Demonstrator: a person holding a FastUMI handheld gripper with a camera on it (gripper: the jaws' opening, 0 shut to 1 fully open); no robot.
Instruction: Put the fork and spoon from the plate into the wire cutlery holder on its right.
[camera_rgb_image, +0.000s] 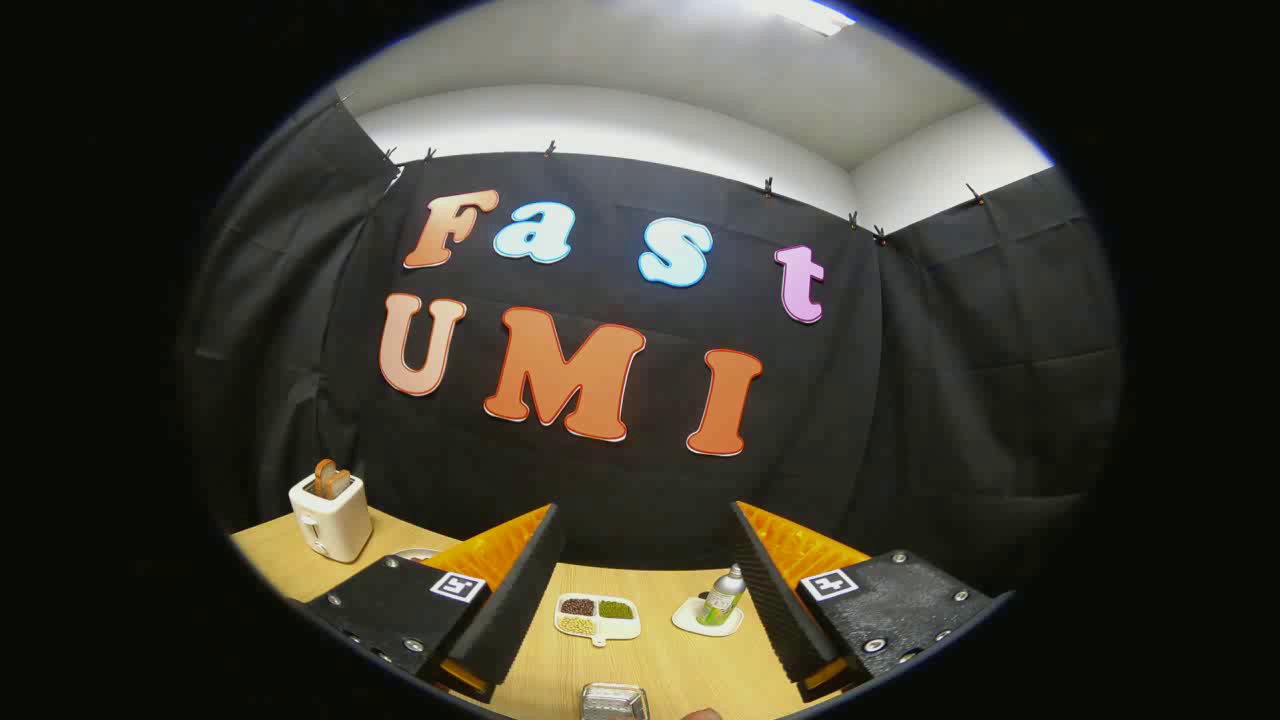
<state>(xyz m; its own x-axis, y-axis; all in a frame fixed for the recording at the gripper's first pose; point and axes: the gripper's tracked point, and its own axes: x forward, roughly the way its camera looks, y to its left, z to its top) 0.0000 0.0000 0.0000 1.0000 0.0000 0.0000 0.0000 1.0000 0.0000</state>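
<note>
Fork and spoon, the plate that carries them and the wire cutlery holder cannot be made out with any certainty from the claw's high, level aim; I judge they lie low on the desk, under or near the claw. The claw (645, 590) has its two fingers spread wide apart with nothing between them.

Just ahead, low between the fingers, sits a small shiny metal object with a mesh-like top (614, 702); it may be the top of the holder, but too little of it shows to say. Beside it a small rounded brownish tip (705, 714) peeks up, unidentifiable.

Beyond the fingers, on the pale wooden desk (660, 670), lies a white divided dish holding brown, green and beige grains (598, 616). Near the right finger a small green bottle with a silver cap (722, 597) stands upright on a white saucer (703, 619). Well off past the left finger stands a cream toaster with brown toast in its slots (330, 512).

As I judge it, the task stands at its opening: the approach to the first utensil, nothing grasped. The next move calls for tipping the claw downward to find the plate, then lining the open fingers across one handle.
</note>
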